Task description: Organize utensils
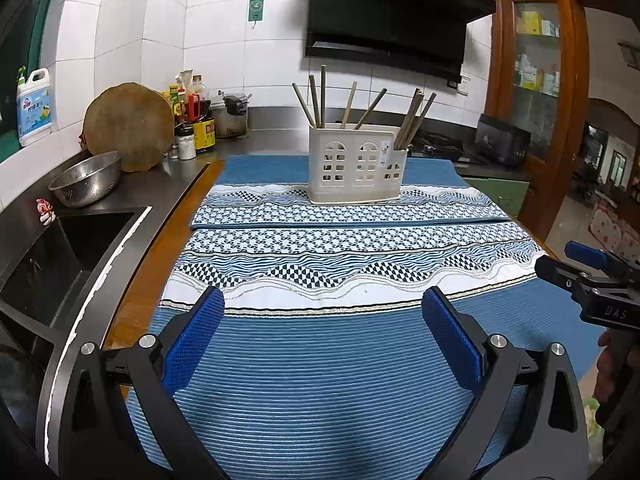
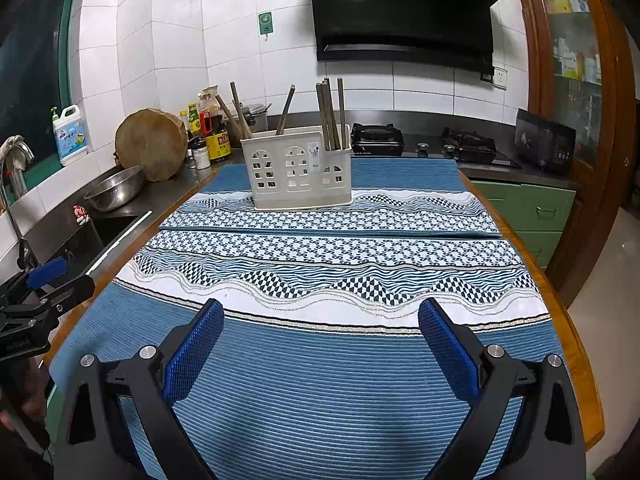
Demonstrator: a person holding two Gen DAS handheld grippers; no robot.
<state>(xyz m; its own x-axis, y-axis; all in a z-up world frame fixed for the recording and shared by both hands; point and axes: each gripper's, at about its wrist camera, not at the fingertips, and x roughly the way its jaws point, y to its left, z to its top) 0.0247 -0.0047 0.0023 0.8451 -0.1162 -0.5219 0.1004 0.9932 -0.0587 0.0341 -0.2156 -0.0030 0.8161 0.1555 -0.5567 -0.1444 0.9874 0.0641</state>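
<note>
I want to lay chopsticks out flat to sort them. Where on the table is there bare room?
The near placemat, between both open grippers and the white holder, is bare across its width. The far placemat is free right of the holder. The chopsticks all stand in the holder. The crowded part is the counter left of the table: colander, chopping block, bottles.

You face one white holder (image 1: 357,168) with about nine chopsticks (image 1: 318,98), two blue mats (image 1: 348,360), one steel colander (image 1: 87,178).

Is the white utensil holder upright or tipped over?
Upright. The utensil holder sits flat on the far mat, with the chopsticks poking up out of its top.
</note>
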